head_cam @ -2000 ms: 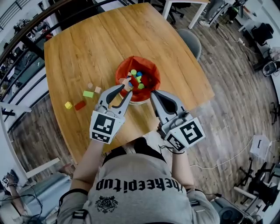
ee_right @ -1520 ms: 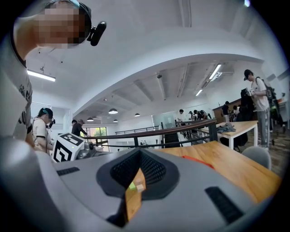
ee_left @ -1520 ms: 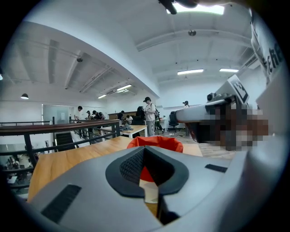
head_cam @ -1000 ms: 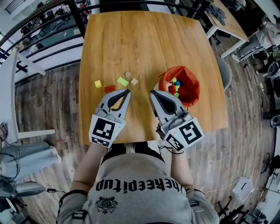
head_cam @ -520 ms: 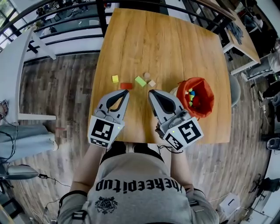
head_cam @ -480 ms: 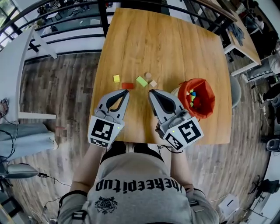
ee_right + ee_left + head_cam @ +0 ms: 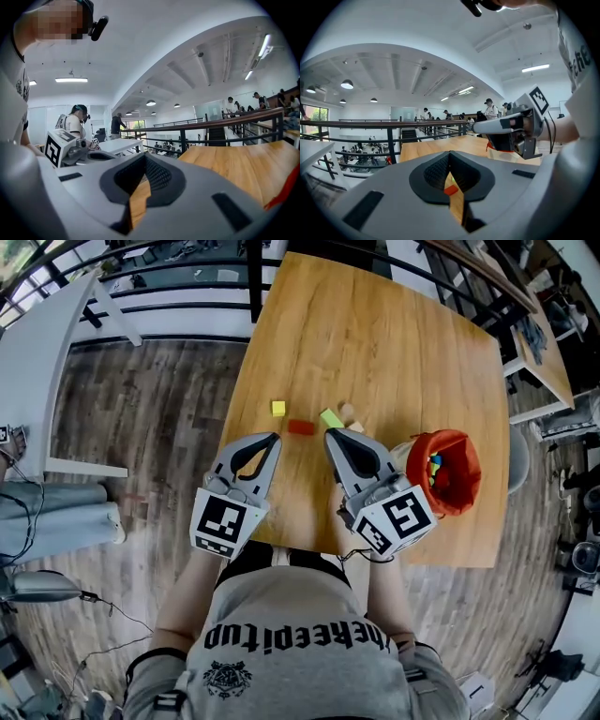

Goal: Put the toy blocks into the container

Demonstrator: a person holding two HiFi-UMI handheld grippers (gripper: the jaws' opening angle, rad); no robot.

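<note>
Wooden desk (image 7: 394,343) carried the loose toy blocks in a short row in its near half, toward the left edge: a yellow block (image 7: 277,408), a red block (image 7: 301,427), a green block (image 7: 330,417) and two tan blocks (image 7: 349,412). The orange container (image 7: 467,482), already holding several blocks, sat by the near right corner. The left hand-held gripper (image 7: 274,437) was clenched on nothing, with the red block just ahead of its tips. The right hand-held gripper (image 7: 330,434) was likewise clenched and empty, beside the green block. This looked like the approach to another pick. The next move would call for parting the jaws, straddling one block, then closing.
</note>
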